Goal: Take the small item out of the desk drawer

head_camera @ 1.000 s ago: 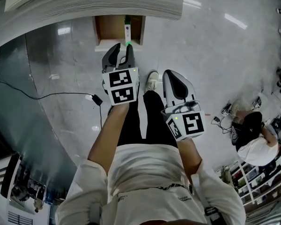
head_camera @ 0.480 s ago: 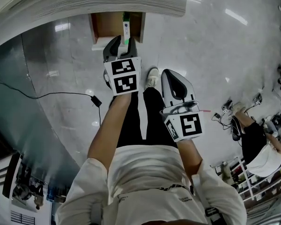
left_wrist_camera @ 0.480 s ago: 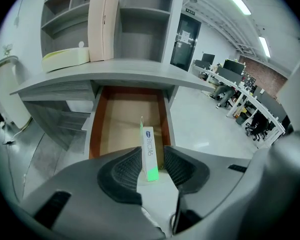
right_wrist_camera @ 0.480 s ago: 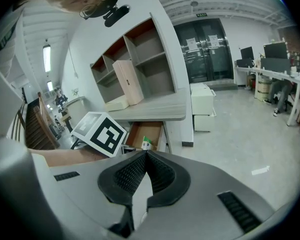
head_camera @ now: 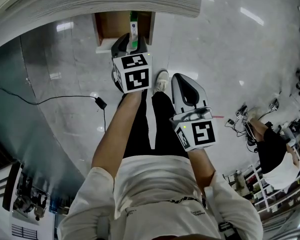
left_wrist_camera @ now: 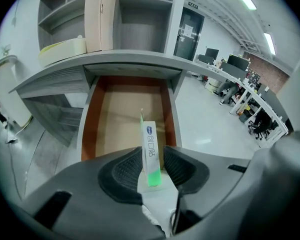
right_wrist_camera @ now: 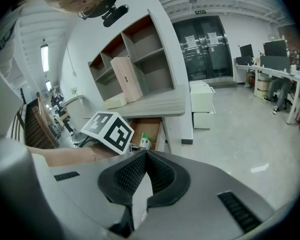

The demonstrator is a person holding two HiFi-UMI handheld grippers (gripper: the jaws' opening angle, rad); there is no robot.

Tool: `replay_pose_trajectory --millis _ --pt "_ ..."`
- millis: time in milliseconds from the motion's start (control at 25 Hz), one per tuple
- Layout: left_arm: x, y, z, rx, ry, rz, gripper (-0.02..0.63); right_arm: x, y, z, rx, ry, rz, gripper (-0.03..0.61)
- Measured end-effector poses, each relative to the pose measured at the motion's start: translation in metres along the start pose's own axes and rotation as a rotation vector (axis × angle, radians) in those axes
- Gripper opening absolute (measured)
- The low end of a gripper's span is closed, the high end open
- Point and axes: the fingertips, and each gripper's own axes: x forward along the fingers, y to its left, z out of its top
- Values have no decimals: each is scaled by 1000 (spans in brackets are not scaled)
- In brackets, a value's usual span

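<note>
Drawer (left_wrist_camera: 88,119) under counter (left_wrist_camera: 135,60): open. Left tool (left_wrist_camera: 152,158): jaws just opening, now wide. Small pack (left_wrist_camera: 149,143) stands upright between jaws, pads clear of it, inside drawer front. Right tool (right_wrist_camera: 145,155): closed, empty. Remaining: grip, lift out.

The desktop (head_camera: 90,4) hides the drawer's (head_camera: 112,28) far end.

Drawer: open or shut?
Open. In the left gripper view the drawer sticks out from under the desk, its brown floor exposed, with the box in it.
</note>
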Motion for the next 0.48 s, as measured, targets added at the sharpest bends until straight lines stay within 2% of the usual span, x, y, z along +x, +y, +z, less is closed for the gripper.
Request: replay_pose_trajectory --millis 200,480 --pt "9 4 -2 -23 24 25 118 -1 -2 -3 8 6 -7 32" --pt "16 3 -5 -43 51 24 118 -1 -1 -5 14 12 -7 32"
